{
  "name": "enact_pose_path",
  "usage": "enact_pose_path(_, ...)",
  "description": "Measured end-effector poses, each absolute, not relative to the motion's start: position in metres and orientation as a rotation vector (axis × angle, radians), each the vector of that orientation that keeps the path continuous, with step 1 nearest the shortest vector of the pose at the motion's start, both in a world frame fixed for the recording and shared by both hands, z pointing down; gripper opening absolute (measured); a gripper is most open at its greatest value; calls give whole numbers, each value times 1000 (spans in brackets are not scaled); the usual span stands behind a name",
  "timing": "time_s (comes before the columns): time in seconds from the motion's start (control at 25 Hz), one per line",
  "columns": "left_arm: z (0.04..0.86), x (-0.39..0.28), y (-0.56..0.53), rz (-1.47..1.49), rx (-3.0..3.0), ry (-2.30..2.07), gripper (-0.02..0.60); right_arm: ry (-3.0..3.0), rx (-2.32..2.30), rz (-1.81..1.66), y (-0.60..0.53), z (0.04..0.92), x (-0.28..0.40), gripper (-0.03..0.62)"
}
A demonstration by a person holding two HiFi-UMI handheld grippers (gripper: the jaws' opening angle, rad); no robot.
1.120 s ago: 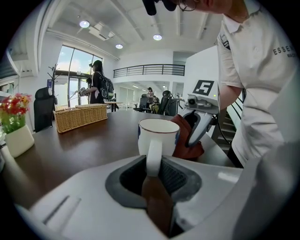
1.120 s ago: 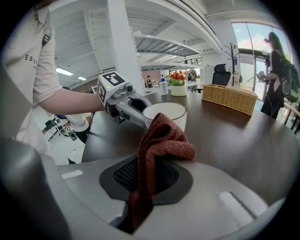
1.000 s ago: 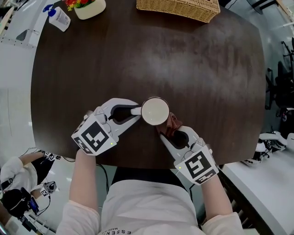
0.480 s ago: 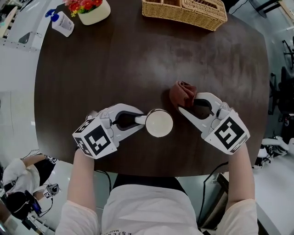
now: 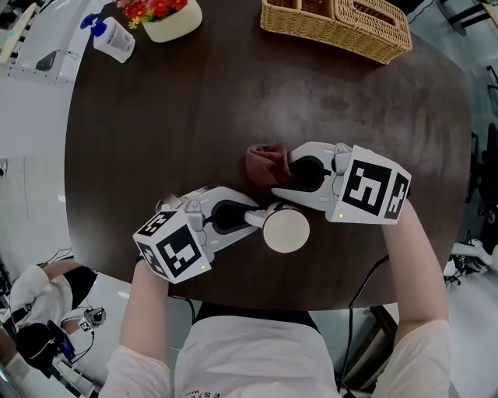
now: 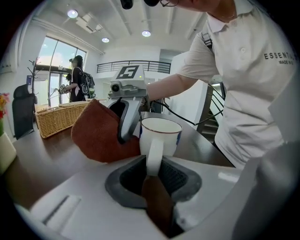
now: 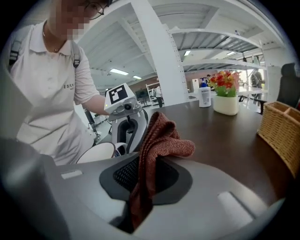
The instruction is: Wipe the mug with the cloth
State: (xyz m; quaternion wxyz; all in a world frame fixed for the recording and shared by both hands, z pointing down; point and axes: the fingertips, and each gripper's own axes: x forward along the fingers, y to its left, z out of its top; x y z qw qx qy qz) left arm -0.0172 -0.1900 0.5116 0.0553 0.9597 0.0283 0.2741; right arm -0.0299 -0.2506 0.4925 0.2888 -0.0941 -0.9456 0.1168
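A white mug with a thin dark rim stands near the front of the round dark table. My left gripper is shut on the mug's handle. A rust-brown knitted cloth is clamped in my right gripper, which sits just behind the mug and points left. In the left gripper view the cloth presses against the mug on its far left side. The right gripper view shows the cloth bunched between the jaws and the mug's rim low on the left.
A wicker basket stands at the table's far edge. A white pot of flowers and a white spray bottle sit at the far left. White floor surrounds the table.
My right gripper has swung the cloth from the mug's right side round to behind it, pointing left. The mug and left gripper have slid slightly nearer and to the right.
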Motion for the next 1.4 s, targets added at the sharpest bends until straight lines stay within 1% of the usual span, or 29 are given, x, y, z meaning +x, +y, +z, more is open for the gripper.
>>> enact_pose_path(0.28,511,-16,-190,833,2887,60,81,-2546,-418,476,-236,472,-40,77)
enact_pose_path(0.6,512,-18,-190,827,2882,60,81,-2536,-407,654,-237,474,-16,77)
enact_pose_path(0.96,512,-21,-190,816,2869,10,81,-2493,-266,626,-217,497,22,78)
enact_pose_path(1.4,517,-22,-184,827,2875,-146,81,-2499,-40,398,-186,486,43,78)
